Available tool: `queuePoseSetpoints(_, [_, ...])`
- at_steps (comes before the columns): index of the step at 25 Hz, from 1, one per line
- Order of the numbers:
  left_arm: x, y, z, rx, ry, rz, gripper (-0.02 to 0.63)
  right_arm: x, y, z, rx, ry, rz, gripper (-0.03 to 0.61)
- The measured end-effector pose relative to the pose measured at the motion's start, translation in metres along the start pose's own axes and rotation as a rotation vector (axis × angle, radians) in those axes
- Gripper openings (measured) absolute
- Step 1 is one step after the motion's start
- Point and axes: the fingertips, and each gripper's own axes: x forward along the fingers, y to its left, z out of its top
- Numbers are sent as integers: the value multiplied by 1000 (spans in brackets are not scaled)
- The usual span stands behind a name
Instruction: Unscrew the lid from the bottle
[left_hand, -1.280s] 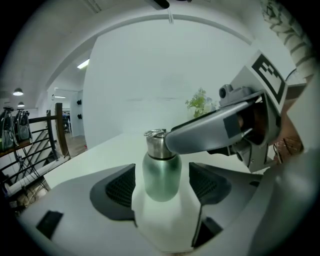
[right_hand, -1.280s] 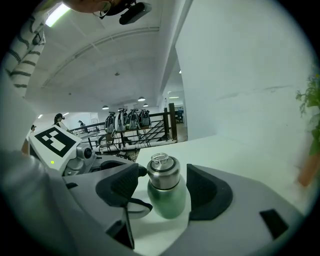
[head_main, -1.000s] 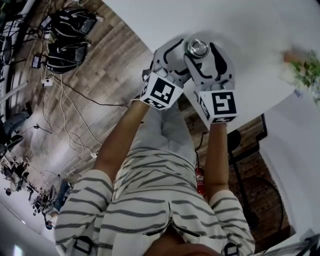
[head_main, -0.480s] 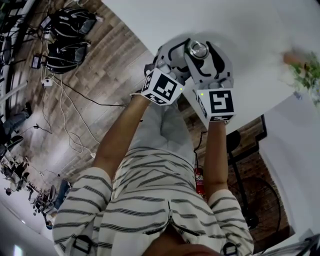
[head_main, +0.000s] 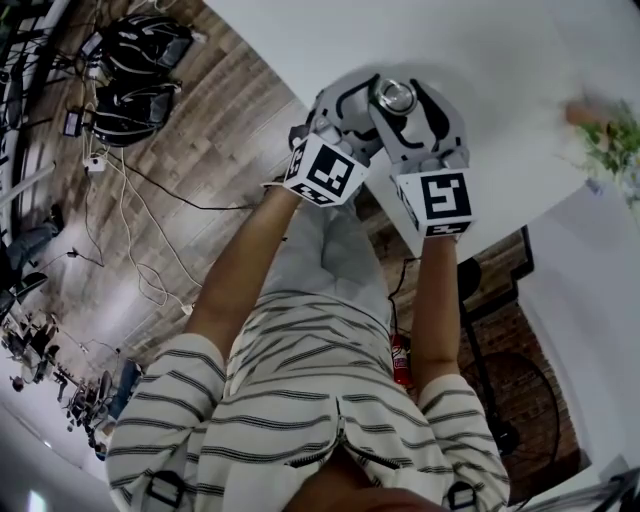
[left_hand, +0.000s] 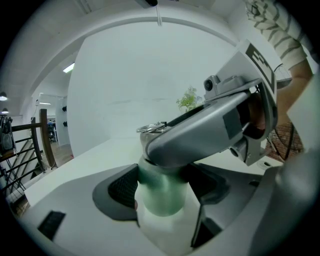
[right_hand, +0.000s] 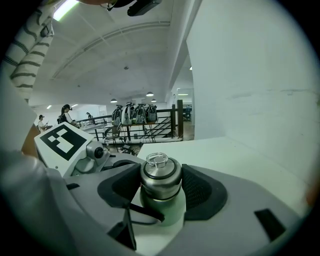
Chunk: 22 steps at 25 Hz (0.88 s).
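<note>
A pale green bottle (left_hand: 162, 195) with a steel lid (head_main: 394, 96) stands on the white table (head_main: 500, 50) near its edge. My left gripper (left_hand: 162, 182) has its dark pads against both sides of the green body, just below the lid. My right gripper (right_hand: 161, 181) sits higher, its pads pressed on the steel lid (right_hand: 160, 174), whose wire ring points up. One jaw of the right gripper (left_hand: 210, 127) crosses over the bottle top in the left gripper view. Both pairs of jaws have just been closing, one on the bottle and one on the lid.
The table edge runs just below the grippers, with wooden floor (head_main: 190, 150) and cables beyond it. A small green plant (head_main: 610, 140) stands on the table to the right. A white wall (left_hand: 130, 75) rises behind the table. Railings with bags (right_hand: 135, 125) are far off.
Both grippers have drawn in around the bottle. The left gripper's marker cube has shifted slightly toward the table. The bottle stays where it was.
</note>
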Motion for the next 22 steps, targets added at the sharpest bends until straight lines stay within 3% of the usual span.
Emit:
queuePoseSetpoints(6, [-1,1,1,1,7,-5,314,0,4,1,-66,34,128,267])
queuePoseSetpoints(22, [1,-1,-1,18,28,-28,314,-6,14,-3,-337,87,601,268])
